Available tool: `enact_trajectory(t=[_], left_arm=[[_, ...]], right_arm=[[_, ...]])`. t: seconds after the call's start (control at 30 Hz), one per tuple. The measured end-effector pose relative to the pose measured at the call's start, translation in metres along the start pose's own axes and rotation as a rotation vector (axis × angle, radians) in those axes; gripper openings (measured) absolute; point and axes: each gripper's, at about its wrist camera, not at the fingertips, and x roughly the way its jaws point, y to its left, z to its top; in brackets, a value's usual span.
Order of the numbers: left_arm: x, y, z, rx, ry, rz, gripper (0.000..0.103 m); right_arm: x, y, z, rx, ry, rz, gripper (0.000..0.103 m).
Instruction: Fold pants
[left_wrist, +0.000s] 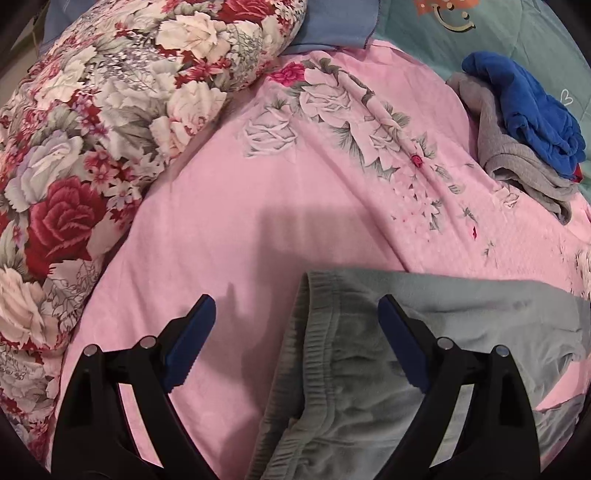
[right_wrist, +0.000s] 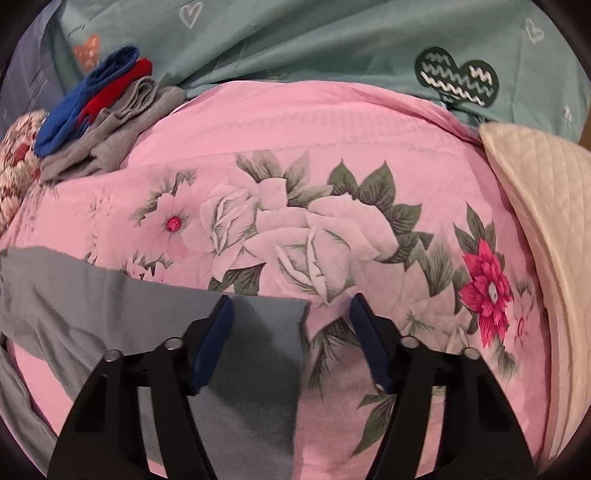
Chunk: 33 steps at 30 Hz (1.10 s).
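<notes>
Grey-green pants (left_wrist: 461, 321) lie flat on the pink floral bedspread (left_wrist: 280, 221). In the left wrist view their elastic waistband (left_wrist: 314, 350) runs between my fingers. My left gripper (left_wrist: 297, 314) is open and hovers over the waistband edge, holding nothing. In the right wrist view a pant leg end (right_wrist: 258, 332) lies on the bedspread (right_wrist: 332, 147), its hem edge between my fingers. My right gripper (right_wrist: 291, 314) is open and empty above that leg end.
A floral pillow (left_wrist: 92, 129) lies at the left. A pile of blue, red and grey clothes (left_wrist: 524, 129) sits at the far right, and shows in the right wrist view (right_wrist: 92, 122) at far left. A cream quilted pad (right_wrist: 546, 221) lies right. A teal sheet (right_wrist: 332, 44) lies behind.
</notes>
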Motion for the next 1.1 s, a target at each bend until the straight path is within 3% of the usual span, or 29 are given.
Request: enact_trajectory(t=[0.07, 0.23, 0.4, 0.47, 0.5, 0.6, 0.83, 0.87, 0.9, 0.93, 0.97, 1.0, 1.1], left_arm=[[0.005, -0.003, 0.000, 0.005, 0.006, -0.002, 0.091], [0.008, -0.008, 0.002, 0.026, -0.013, -0.028, 0.091], [0.009, -0.019, 0.007, 0.067, -0.032, -0.048, 0.087], [0.011, -0.029, 0.005, 0.119, -0.032, -0.034, 0.057], [0.014, -0.033, 0.005, 0.135, -0.017, -0.012, 0.012], [0.008, -0.036, 0.004, 0.145, -0.035, -0.019, 0.005], [-0.022, -0.030, 0.021, 0.129, -0.122, -0.049, 0.006], [-0.022, -0.027, 0.025, 0.115, -0.111, -0.064, 0.007], [-0.020, -0.024, 0.028, 0.099, -0.093, -0.092, 0.017], [-0.017, -0.022, 0.029, 0.091, -0.071, -0.115, 0.057], [-0.012, -0.020, 0.030, 0.090, -0.053, -0.115, 0.084], [-0.011, -0.018, 0.028, 0.094, -0.067, -0.092, 0.101], [-0.006, -0.014, 0.023, 0.106, -0.082, -0.067, 0.101]], right_arm=[[-0.001, 0.006, 0.003, -0.030, 0.016, 0.063, 0.003], [-0.017, 0.018, 0.010, -0.072, 0.027, 0.046, 0.002], [-0.061, 0.012, 0.035, -0.022, -0.076, 0.058, 0.002], [-0.070, 0.009, 0.042, -0.022, -0.105, 0.040, 0.002], [-0.071, 0.007, 0.042, -0.013, -0.107, 0.035, 0.002], [-0.067, 0.008, 0.041, -0.016, -0.089, 0.024, 0.002], [-0.094, 0.007, 0.037, -0.007, -0.130, 0.042, 0.002], [-0.101, 0.008, 0.038, -0.014, -0.144, 0.036, 0.002], [-0.105, 0.008, 0.040, -0.011, -0.150, 0.038, 0.002], [-0.107, 0.008, 0.043, -0.003, -0.147, 0.039, 0.002], [-0.106, 0.009, 0.045, -0.007, -0.143, 0.030, 0.002], [-0.104, 0.012, 0.046, -0.020, -0.137, 0.016, 0.002], [-0.089, 0.017, 0.043, -0.027, -0.110, 0.006, 0.002]])
